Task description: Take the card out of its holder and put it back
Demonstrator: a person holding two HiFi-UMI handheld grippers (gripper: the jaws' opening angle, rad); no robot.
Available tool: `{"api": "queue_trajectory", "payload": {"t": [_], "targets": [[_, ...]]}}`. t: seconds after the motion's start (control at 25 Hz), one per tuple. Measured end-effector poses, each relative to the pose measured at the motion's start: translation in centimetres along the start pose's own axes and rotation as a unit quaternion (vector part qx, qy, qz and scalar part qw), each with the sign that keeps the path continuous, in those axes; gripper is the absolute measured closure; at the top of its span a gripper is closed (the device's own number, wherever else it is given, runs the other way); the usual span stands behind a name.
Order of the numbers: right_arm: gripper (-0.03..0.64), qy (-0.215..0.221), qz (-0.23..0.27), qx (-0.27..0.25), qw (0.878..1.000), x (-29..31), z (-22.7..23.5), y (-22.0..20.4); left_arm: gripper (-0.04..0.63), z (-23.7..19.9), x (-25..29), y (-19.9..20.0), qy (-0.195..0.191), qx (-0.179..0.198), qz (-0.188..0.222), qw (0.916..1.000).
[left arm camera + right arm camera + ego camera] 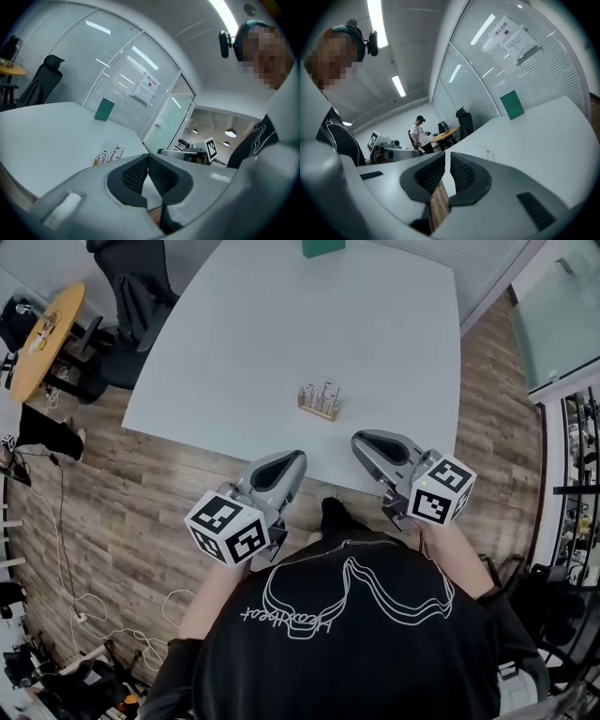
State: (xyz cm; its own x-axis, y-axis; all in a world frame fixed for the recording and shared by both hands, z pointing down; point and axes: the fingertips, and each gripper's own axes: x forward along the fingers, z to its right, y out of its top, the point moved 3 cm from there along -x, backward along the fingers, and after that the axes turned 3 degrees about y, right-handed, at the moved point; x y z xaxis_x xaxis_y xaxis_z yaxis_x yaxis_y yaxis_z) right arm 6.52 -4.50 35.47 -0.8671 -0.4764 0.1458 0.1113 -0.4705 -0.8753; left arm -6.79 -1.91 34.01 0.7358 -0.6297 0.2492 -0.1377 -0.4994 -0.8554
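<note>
A small wooden holder (317, 412) stands on the white table (234, 343) near its front edge, with a white printed card (321, 395) upright in it. The card also shows in the left gripper view (110, 152), and tiny in the right gripper view (489, 153). Both grippers hover over the floor, short of the table edge and apart from the holder. My left gripper (292, 463) (148, 157) is shut, tips touching, nothing between them. My right gripper (361, 440) (447, 157) has a narrow gap between its tips and holds nothing.
A green block (322, 247) stands at the table's far edge. An office chair (131, 296) and a round wooden table (42, 329) are off to the left, glass partitions behind. A person (420, 133) stands in the distance. Cables lie on the wood floor (70, 559).
</note>
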Motion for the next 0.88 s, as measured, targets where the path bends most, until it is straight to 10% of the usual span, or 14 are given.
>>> {"api": "queue_trajectory", "payload": {"t": [0.88], "targets": [[0.497, -0.027, -0.093, -0.069, 0.993, 6.4, 11.6, -1.4, 0.581, -6.4, 6.9, 0.6, 0.037, -0.034, -0.040, 0.9979]]}}
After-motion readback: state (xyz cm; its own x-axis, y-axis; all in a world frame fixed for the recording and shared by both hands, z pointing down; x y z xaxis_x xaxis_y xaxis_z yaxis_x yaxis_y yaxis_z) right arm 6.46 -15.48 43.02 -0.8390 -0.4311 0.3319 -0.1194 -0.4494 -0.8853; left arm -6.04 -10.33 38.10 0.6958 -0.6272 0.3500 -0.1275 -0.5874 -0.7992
